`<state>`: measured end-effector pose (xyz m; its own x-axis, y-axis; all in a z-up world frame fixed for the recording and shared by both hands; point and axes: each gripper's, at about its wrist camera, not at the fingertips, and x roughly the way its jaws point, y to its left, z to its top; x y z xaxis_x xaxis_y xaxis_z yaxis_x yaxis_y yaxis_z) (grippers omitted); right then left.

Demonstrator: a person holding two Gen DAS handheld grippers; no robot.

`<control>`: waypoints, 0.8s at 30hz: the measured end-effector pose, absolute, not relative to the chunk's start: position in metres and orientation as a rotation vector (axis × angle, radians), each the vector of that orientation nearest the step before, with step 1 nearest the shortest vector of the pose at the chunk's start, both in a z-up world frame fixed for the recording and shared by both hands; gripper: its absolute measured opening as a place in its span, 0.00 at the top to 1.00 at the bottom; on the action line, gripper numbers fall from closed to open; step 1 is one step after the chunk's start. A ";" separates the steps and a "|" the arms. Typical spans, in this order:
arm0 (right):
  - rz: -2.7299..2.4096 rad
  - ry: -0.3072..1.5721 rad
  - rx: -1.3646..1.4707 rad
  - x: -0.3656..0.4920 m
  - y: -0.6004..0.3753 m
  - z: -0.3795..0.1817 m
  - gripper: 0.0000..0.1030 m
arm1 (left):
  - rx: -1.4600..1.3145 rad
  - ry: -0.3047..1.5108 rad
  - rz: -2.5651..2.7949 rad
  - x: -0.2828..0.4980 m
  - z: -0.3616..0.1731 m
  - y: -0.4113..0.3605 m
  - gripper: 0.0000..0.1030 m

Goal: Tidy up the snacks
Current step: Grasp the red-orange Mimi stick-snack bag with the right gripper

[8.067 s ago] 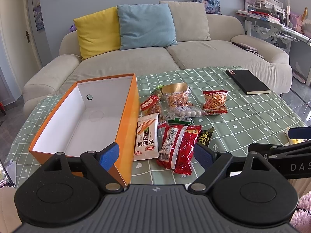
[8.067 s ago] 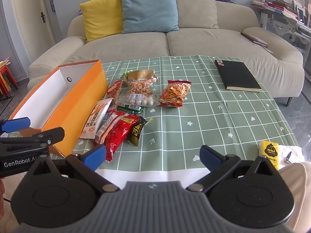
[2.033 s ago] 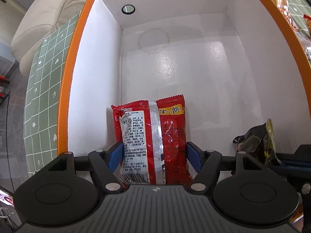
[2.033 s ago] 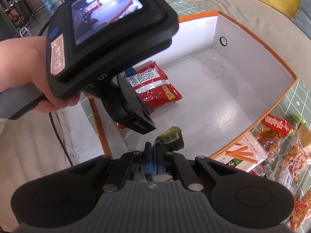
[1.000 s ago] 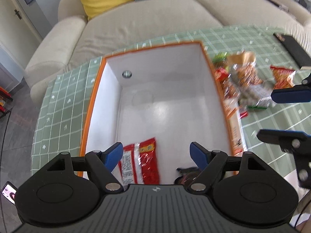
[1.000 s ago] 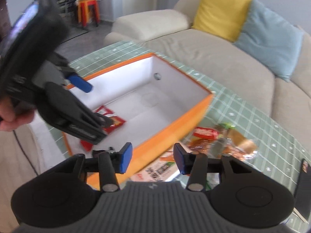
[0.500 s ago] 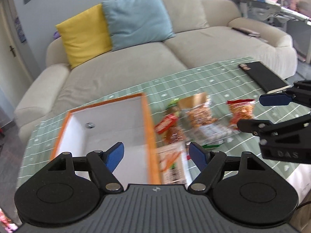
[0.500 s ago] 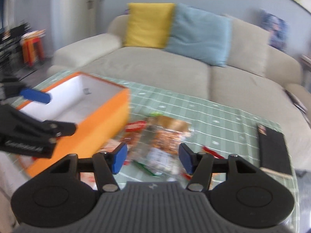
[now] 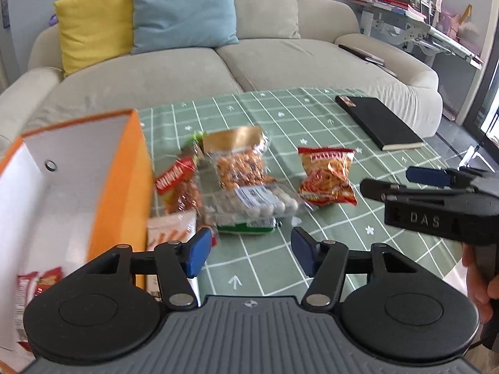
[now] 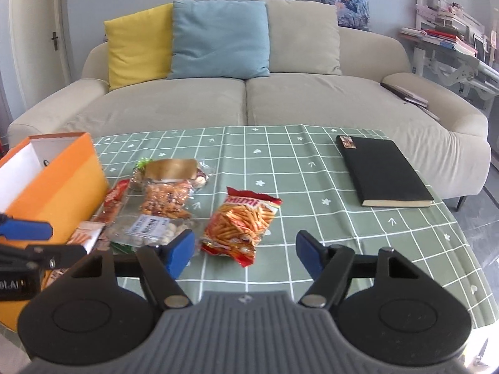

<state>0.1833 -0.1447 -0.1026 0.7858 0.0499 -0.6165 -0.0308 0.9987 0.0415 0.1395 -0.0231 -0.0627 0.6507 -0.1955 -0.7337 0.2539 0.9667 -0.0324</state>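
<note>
Loose snacks lie on the green checked tablecloth (image 9: 312,131) beside the orange box (image 9: 121,180): a red bag of stick crisps (image 10: 243,218), a gold-topped clear bag of nuts (image 9: 240,159), a clear pack of white balls (image 9: 259,202), a small red packet (image 9: 174,180) and a white carrot-print packet (image 9: 171,230). A red packet (image 9: 34,283) lies inside the box. My left gripper (image 9: 251,249) hovers before the pile, its jaws closing on nothing. My right gripper (image 10: 244,249) hangs just before the red crisp bag, its jaws opening with nothing between them.
A black notebook (image 10: 383,171) lies at the table's far right. A beige sofa (image 10: 249,103) with yellow and blue cushions stands behind the table. A cluttered desk (image 9: 421,15) is at the back right. A hand (image 9: 477,280) holds the right gripper's handle.
Both grippers have swung away from the orange box to face the snack pile and come lower. The left jaws have narrowed and the right jaws have widened.
</note>
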 end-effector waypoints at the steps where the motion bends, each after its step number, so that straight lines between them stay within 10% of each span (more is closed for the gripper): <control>1: 0.043 0.665 0.035 0.185 -0.146 -0.106 0.33 | 0.079 0.823 -0.260 0.139 -0.066 -0.024 0.32; 24: 0.101 0.750 0.160 0.253 -0.158 -0.149 0.33 | 0.155 0.865 -0.226 0.201 -0.114 -0.031 0.22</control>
